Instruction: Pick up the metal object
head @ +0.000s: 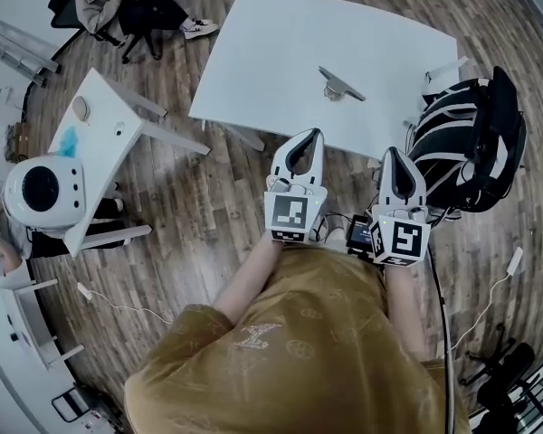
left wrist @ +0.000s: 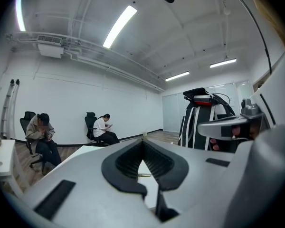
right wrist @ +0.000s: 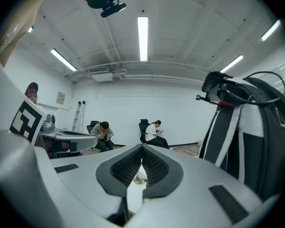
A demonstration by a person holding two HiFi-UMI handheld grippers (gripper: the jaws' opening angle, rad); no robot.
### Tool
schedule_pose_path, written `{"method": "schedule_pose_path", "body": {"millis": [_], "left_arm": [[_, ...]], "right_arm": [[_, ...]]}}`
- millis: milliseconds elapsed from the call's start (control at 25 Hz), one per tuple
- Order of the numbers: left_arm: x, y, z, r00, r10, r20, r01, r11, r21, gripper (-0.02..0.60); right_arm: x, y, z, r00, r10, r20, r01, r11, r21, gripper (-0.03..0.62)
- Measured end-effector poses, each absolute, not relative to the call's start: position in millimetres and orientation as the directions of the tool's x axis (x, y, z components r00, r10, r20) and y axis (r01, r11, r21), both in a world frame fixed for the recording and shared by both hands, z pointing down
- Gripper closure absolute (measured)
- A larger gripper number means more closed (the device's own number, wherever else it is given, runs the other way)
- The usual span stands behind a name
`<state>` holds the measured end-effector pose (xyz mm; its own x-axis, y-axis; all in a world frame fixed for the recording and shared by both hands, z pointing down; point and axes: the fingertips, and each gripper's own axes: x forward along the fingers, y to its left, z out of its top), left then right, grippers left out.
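The metal object, a grey angled piece, lies on the white table toward its middle. Both grippers are held side by side over the wooden floor just short of the table's near edge, pointing at it. My left gripper is shut, tips touching, with nothing between them. My right gripper is shut and empty too. In the left gripper view the left gripper has its tips together. The right gripper frames a small glimpse of the metal object in the right gripper view.
A black-and-white backpack stands at the right by the table's corner. A smaller white table and a round white device are at the left. Seated people are at the far left. Cables run over the floor.
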<state>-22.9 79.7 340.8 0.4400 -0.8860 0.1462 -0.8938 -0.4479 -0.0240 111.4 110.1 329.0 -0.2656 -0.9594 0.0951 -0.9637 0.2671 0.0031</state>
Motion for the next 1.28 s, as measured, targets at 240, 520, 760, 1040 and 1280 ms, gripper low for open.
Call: {"method": "schedule_pose_path", "body": {"millis": [240,520,760,1040,1280], "left_arm": [[-32.4,60.8,351.9,0.453,-0.876,0.165,-0.887,-0.461,-0.012,0.580],[-38.3,48.9,355.0,0.466,-0.870,0.163,-0.881,-0.473,-0.005,0.579],[-46.2,39.4,356.4,0.459,-0.873,0.163,-0.885,-0.466,-0.004,0.580],[-54.4,26.7,355.2,0.445,-0.882,0.157,-0.893,-0.450,-0.001,0.579],[-57.0,12.0,354.5,0.431,-0.889,0.155,-0.900,-0.437,0.000,0.580]], "right_arm": [[104.4,92.6,338.3,-0.246,-0.962,0.117,-0.969,0.248,0.003,0.586],[95.5,83.1,342.7,-0.236,-0.963,0.130,-0.971,0.239,0.013,0.585],[89.9,71.5,343.3,-0.239,-0.962,0.130,-0.970,0.243,0.013,0.586],[82.7,57.9,343.6,-0.254,-0.959,0.123,-0.966,0.258,0.011,0.586],[80.7,43.1,343.8,-0.268,-0.956,0.122,-0.962,0.272,0.013,0.585]]}}
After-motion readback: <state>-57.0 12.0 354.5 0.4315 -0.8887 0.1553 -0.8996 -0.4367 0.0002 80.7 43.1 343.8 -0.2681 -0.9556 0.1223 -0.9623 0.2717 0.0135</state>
